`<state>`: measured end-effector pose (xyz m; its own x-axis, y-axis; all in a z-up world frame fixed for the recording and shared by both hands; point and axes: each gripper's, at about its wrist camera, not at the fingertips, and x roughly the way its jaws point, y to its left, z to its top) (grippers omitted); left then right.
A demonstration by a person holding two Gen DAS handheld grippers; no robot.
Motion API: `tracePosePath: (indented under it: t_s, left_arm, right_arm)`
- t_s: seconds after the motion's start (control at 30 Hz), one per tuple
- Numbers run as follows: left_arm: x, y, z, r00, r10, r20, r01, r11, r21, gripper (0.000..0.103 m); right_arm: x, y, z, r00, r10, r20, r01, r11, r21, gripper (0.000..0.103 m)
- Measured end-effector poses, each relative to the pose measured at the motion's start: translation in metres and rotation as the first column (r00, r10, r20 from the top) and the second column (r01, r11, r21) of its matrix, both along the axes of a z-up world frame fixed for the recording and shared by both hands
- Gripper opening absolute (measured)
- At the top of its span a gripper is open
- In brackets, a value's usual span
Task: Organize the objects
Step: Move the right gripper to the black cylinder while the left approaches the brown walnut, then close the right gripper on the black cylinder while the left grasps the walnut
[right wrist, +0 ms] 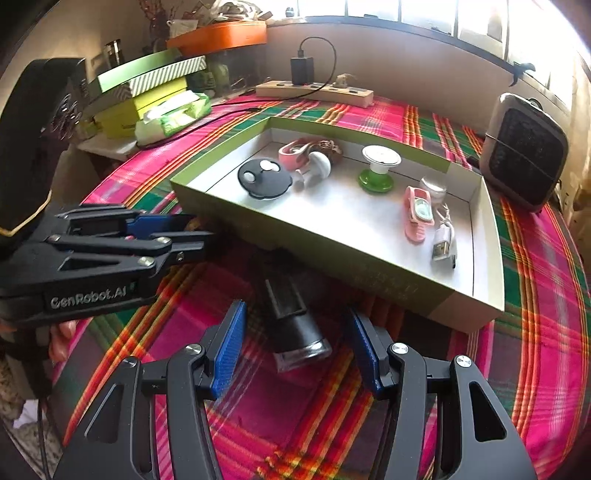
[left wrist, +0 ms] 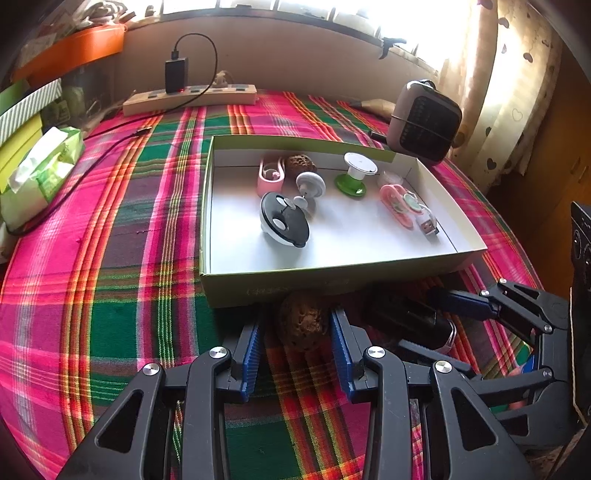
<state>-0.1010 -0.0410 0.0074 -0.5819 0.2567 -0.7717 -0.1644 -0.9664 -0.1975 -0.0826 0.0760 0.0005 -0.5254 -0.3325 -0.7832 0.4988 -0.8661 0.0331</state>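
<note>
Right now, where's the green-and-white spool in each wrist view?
Left wrist: green-and-white spool stands upright at the back of the box, right of centre.
Right wrist: spool upper middle of the picture, also toward the box's far wall.
Shared landmark: the power strip behind the box.

Bright window (left wrist: 295, 5) behind a plaid-clothed table (left wrist: 110, 240), heart-print curtain (left wrist: 517, 74) beside it.

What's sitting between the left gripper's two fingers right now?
A rough brown walnut-like ball lies on the plaid tablecloth between the left gripper fingers, just before the box; left wrist view.
</note>
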Motion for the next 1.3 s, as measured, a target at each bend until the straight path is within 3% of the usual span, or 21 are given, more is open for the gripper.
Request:
tracePosePath:
  t_s: [0.37, 0.5, 0.77, 0.83, 1.3]
  left_arm:
    - [0.0001, 0.0051, -0.0003, 1.000, -0.002, -0.007, 0.002, 1.000, -0.026, 0.033]
    - [0.0008, 0.0057, -0.0001, 1.000, 0.002, -0.010, -0.002, 0.999, -0.033, 0.033]
    - [0.0014, 0.0067, 0.0001, 1.000, 0.010, -0.015, -0.011, 0.998, -0.064, 0.027]
    - [0.0015, 0.0065, 0.0002, 1.000, 0.010, -0.014, -0.011, 0.998, -0.062, 0.027]
    - [0.0021, 0.0061, 0.0002, 1.000, 0.013, -0.017, -0.014, 0.998, -0.065, 0.027]
  right_arm:
    - [0.0026, -0.0029, -0.0006, 1.000, -0.012, -0.017, 0.013, 1.000, 0.029, 0.055]
    - [0.0043, -0.0032, 0.0000, 1.000, -0.004, -0.017, 0.005, 1.000, 0.018, 0.042]
    - [0.0063, -0.0048, 0.0003, 1.000, 0.010, -0.016, -0.010, 1.000, 0.012, 0.037]
    - [0.0074, -0.0058, 0.0004, 1.000, 0.016, -0.016, -0.016, 1.000, 0.009, 0.029]
    - [0.0093, -0.0048, 0.0007, 1.000, 0.012, -0.017, -0.012, 1.000, 0.008, 0.029]
